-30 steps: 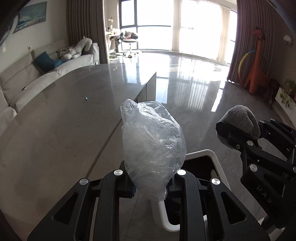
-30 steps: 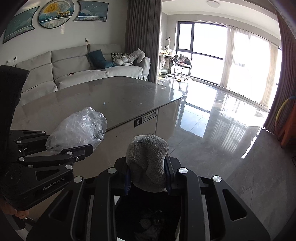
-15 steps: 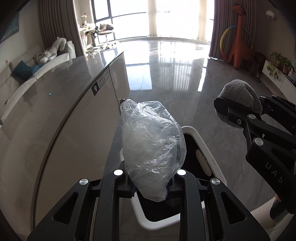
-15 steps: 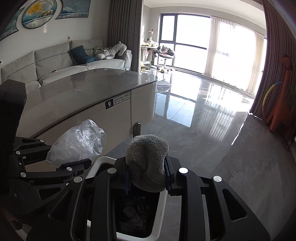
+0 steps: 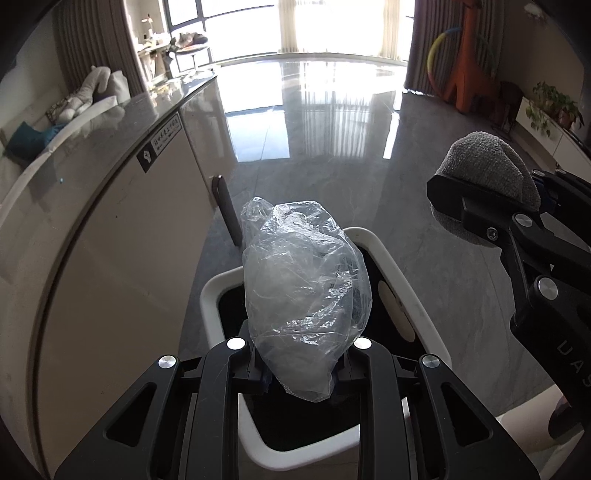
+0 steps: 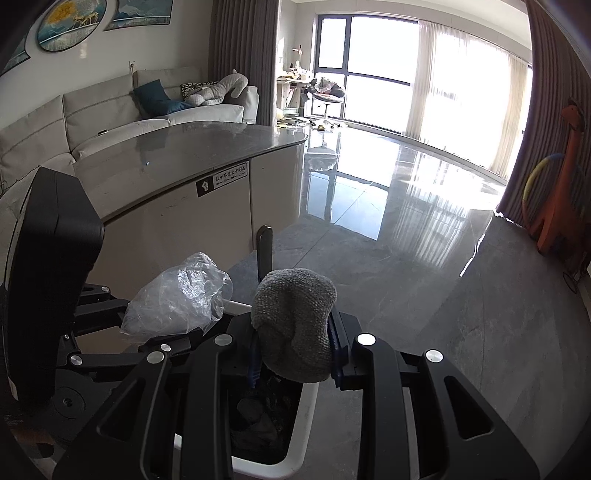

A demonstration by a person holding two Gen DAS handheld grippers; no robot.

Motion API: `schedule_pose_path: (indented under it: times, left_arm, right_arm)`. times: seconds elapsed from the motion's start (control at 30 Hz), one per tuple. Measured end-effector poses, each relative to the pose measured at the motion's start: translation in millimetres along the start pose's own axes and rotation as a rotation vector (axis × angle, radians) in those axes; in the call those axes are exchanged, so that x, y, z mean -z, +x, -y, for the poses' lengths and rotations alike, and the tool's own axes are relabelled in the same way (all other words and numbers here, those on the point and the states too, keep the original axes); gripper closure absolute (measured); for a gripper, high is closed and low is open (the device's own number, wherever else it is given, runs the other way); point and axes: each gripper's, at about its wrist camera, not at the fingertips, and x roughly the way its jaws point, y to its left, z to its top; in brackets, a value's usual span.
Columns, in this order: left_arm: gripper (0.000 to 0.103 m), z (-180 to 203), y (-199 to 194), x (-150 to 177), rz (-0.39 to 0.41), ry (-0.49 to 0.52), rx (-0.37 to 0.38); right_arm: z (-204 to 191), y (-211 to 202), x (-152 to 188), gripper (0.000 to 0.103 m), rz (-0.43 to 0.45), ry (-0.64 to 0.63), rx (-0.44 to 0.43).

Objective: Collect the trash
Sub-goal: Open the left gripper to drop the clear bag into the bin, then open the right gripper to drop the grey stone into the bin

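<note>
Bin [image 5: 402, 280] on glossy grey floor [image 5: 317, 155] beside counter [image 5: 110, 236].

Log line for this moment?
left gripper: holds plastic bag | right gripper: holds gray cloth | both above white bin

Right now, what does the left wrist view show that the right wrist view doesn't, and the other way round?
Only the left wrist view shows the bin's whole white rim and the potted plants. Only the right wrist view shows dark trash inside the bin, the sofa's blue cushion and the wall art. Both show the left tool shut on the clear plastic bag, the right tool shut on the grey sock, and the orange giraffe.
</note>
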Motion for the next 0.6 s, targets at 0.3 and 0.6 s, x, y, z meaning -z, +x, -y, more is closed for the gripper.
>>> schedule_pose_path:
  times: [0.3, 0.6]
  left_arm:
    - [0.004, 12, 38, -9, -0.105, 0.081, -0.098]
    - [0.004, 8, 32, -7, -0.082, 0.087, -0.121]
  right_arm:
    - [13, 3, 2, 0.073, -0.026, 0.017, 0.017]
    - [11, 6, 2, 0.073, -0.04, 0.019, 0.017]
